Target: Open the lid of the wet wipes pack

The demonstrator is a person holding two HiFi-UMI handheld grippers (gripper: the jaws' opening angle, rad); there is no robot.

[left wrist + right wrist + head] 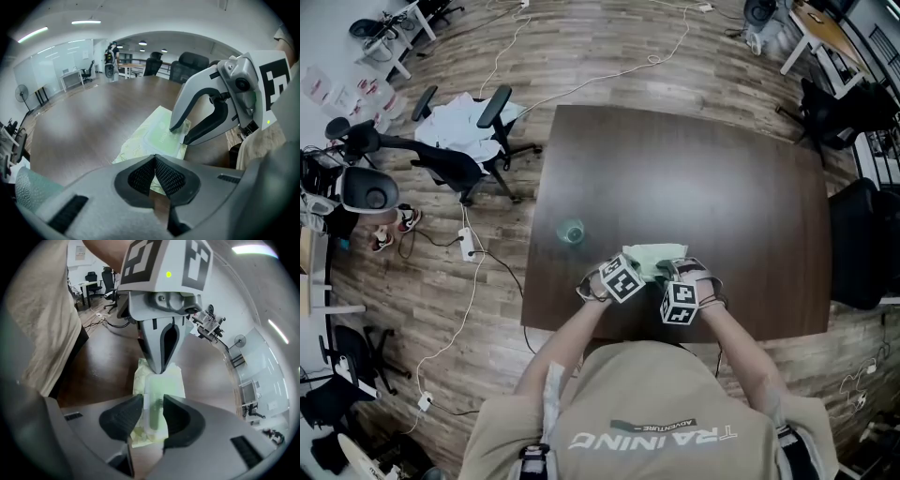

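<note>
Right tool (152,412) straddles the lid (158,389) of the wet wipes pack (654,253) on the counter (722,178), jaws apart. Its view shows the left tool (154,159), jaws together, resting on the pack's end. Only the head view shows "TRAINING" on the shirt (656,433).

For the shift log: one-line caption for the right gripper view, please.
Right gripper, jaws open over the lid of the wet wipes pack; shut left gripper tip on the pack's far end.

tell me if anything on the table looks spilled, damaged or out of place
Nothing stands out. The wet wipes pack lies flat near the front edge of the table, lid down, wrapper only slightly creased. A small clear round thing sits apart from it, with no spill around either.
</note>
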